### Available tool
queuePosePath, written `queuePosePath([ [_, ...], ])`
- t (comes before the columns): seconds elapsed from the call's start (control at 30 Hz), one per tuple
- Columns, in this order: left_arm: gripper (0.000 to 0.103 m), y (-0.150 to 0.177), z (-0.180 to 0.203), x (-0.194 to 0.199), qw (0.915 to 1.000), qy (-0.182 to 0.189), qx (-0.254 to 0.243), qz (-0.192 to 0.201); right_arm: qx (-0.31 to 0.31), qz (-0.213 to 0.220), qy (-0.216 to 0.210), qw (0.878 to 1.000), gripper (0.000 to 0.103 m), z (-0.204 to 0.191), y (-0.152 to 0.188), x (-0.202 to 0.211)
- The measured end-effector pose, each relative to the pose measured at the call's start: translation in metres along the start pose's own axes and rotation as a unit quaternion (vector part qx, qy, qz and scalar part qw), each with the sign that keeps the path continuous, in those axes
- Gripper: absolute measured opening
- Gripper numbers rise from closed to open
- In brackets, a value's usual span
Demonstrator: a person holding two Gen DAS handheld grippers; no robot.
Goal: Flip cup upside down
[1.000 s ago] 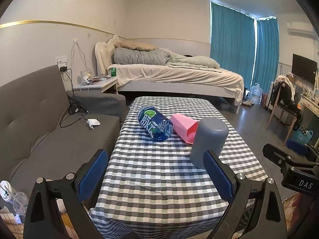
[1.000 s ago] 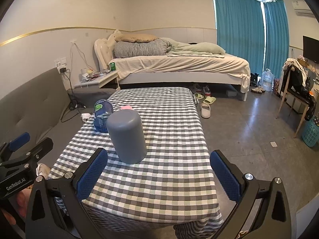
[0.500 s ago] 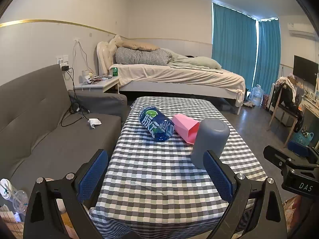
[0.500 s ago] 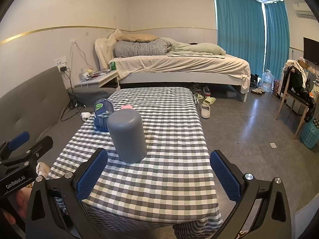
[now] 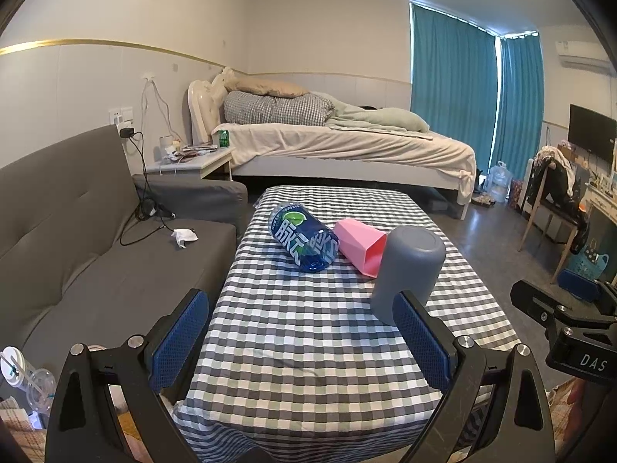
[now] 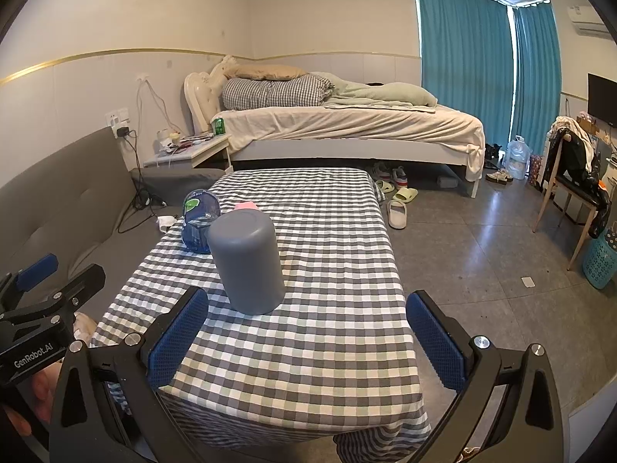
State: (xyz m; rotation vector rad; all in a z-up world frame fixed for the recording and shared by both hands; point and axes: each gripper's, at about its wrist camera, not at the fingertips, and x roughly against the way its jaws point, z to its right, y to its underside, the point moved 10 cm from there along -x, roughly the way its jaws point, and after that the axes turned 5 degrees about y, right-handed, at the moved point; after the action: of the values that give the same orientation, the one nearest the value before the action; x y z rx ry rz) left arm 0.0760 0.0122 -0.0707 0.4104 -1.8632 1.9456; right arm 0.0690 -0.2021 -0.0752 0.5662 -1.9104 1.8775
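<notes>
A grey cup [image 5: 408, 270] stands upside down, closed base up, on the checked tablecloth [image 5: 308, 332]; it also shows in the right wrist view [image 6: 246, 260]. A pink cup [image 5: 360, 245] lies on its side behind it, its mouth toward me. My left gripper [image 5: 300, 337] is open and empty, near the table's front edge, left of the grey cup. My right gripper [image 6: 306, 341] is open and empty, just in front of and right of the grey cup.
A blue bottle [image 5: 302, 235] lies on its side beside the pink cup. A grey sofa [image 5: 77, 239] runs along the table's left. A bed [image 5: 339, 146] stands behind. Bare floor [image 6: 482, 239], slippers and a chair [image 6: 574, 185] lie to the right.
Both grippers have drifted very slightly; the view has lifted a little. The cups and the bottle have not moved.
</notes>
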Motion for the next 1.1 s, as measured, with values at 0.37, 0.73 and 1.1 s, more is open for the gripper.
queuePosePath([
  [0.37, 0.099, 0.0, 0.0002, 0.0004, 1.0, 0.0, -0.002, 0.001, 0.003, -0.003, 0.0, 1.0, 0.103, 0.0002, 0.0019, -0.0006],
  [0.73, 0.099, -0.0002, 0.0005, 0.0003, 1.0, 0.0, -0.003, 0.002, 0.005, -0.005, 0.0, 1.0, 0.103, 0.001, 0.0028, -0.0011],
  [1.1, 0.099, -0.0001, 0.0009, 0.0003, 1.0, 0.0, -0.002, 0.002, 0.006, -0.007, 0.001, 1.0, 0.103, 0.0007, 0.0039, -0.0021],
])
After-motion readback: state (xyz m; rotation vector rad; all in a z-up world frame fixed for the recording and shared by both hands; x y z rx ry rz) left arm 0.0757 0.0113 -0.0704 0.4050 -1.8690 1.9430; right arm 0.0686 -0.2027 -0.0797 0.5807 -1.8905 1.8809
